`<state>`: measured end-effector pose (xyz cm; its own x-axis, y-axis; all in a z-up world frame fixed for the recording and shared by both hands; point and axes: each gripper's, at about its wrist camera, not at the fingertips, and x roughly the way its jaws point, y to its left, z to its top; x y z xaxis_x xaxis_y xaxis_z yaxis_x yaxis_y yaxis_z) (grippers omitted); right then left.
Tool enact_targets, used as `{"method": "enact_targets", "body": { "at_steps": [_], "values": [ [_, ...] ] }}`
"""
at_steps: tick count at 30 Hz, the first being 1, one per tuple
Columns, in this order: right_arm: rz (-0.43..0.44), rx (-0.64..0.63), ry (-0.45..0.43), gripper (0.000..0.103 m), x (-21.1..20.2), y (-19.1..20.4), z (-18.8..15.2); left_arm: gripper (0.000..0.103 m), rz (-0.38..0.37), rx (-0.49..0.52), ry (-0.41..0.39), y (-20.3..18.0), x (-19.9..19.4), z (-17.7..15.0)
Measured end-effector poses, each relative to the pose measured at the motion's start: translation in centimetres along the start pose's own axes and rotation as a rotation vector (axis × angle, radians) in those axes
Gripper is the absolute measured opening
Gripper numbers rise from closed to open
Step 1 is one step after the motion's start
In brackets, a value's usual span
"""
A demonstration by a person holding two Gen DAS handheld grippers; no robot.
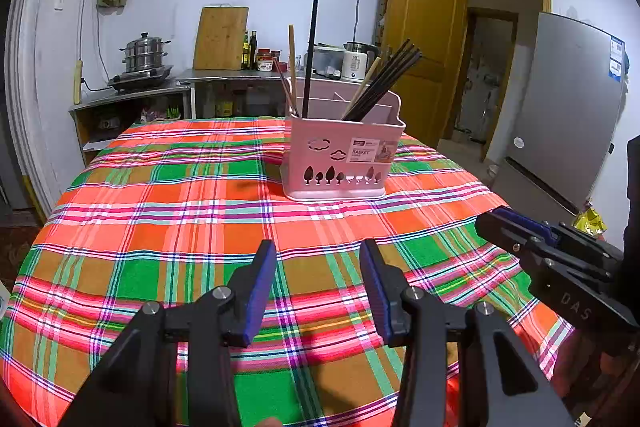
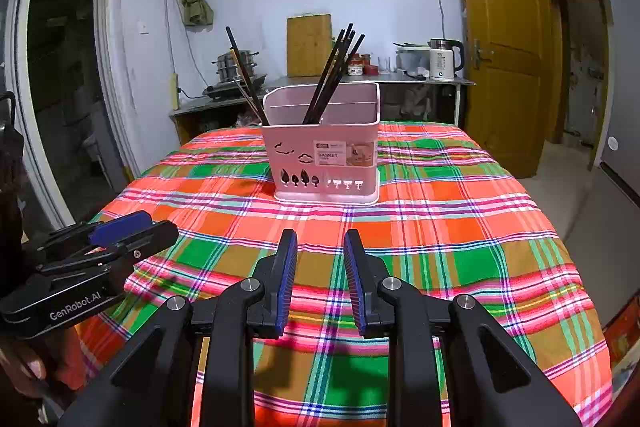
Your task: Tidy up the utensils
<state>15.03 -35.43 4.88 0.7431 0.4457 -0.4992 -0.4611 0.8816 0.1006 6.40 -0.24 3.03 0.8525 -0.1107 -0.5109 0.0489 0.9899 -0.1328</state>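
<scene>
A pink utensil basket (image 1: 340,163) (image 2: 324,163) stands upright near the far middle of the plaid-covered table (image 1: 160,227) (image 2: 460,227). Dark chopsticks (image 1: 384,83) (image 2: 334,75) lean out of its front compartment, and a black stick (image 1: 310,59) and pale wooden sticks (image 1: 292,63) rise from its left side. My left gripper (image 1: 318,253) hovers over the near cloth, open, nothing between its blue pads. My right gripper (image 2: 320,241) is also open and empty, well short of the basket. Each gripper shows at the edge of the other's view: the right gripper (image 1: 500,223), the left gripper (image 2: 132,227).
Behind the table runs a metal counter (image 1: 224,75) with a steamer pot (image 1: 144,57), a cutting board (image 1: 220,39), bottles and a kettle (image 1: 358,61) (image 2: 444,59). A yellow door (image 1: 424,35) (image 2: 504,39) stands open at the right, beside a grey fridge (image 1: 568,107).
</scene>
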Motion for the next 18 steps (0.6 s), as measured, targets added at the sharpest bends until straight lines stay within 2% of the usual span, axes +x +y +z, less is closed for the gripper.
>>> {"method": "enact_targets", "body": {
  "at_steps": [18],
  "values": [
    [0.002, -0.007, -0.003, 0.025, -0.28, 0.31, -0.02, 0.045, 0.001, 0.007, 0.004, -0.12, -0.01, -0.2]
  ]
}}
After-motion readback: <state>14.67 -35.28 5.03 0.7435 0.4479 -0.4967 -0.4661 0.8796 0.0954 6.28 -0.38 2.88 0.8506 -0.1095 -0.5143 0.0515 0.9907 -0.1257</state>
